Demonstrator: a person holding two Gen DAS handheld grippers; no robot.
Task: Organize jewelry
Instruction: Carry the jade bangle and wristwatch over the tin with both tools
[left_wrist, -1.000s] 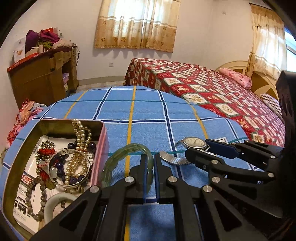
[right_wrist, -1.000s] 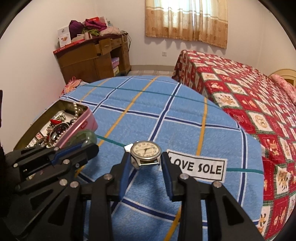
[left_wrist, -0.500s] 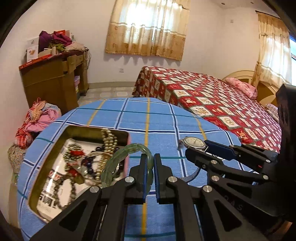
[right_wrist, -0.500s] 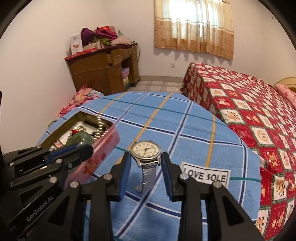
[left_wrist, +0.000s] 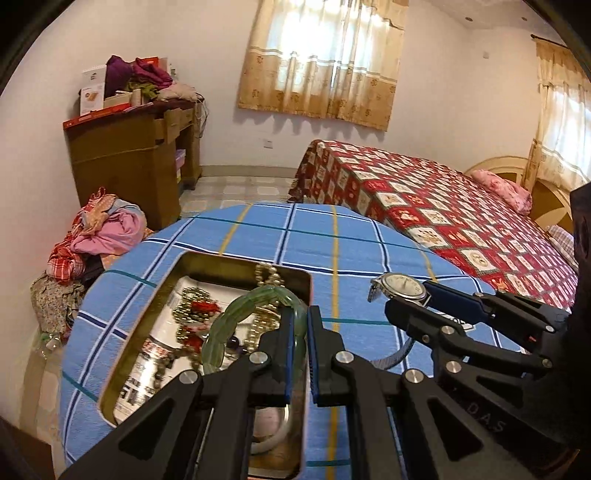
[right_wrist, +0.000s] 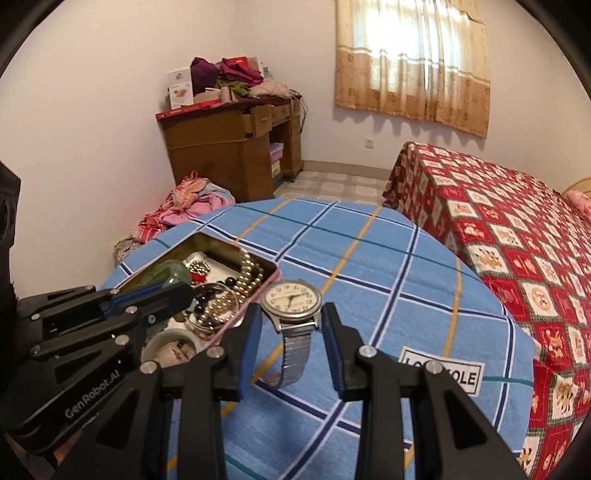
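Note:
My left gripper (left_wrist: 301, 314) is shut on a pale green bangle (left_wrist: 236, 317), which hangs over the open tin (left_wrist: 243, 264). The tin holds pearl strands, bead bracelets and a white bangle (left_wrist: 269, 441). My right gripper (right_wrist: 291, 314) is shut on the case of a silver wristwatch (right_wrist: 291, 301); its metal strap dangles above the blue cloth. In the right wrist view the left gripper (right_wrist: 173, 286) and the green bangle (right_wrist: 168, 269) show at the left, over the pink-sided tin (right_wrist: 236, 317). In the left wrist view the right gripper (left_wrist: 406, 295) carries the watch (left_wrist: 402, 286) just right of the tin.
The round table wears a blue plaid cloth (right_wrist: 369, 266) with a "LOVE SOLE" label (right_wrist: 443, 373). A bed with a red quilt (right_wrist: 517, 240) stands close on the right. A wooden desk (right_wrist: 229, 144) and a heap of clothes (right_wrist: 192, 206) lie beyond the table's far left edge.
Both grippers rose and drew back with their loads. The watch left the cloth and its strap now hangs free. The bangle shifted from beside the tin to over it.

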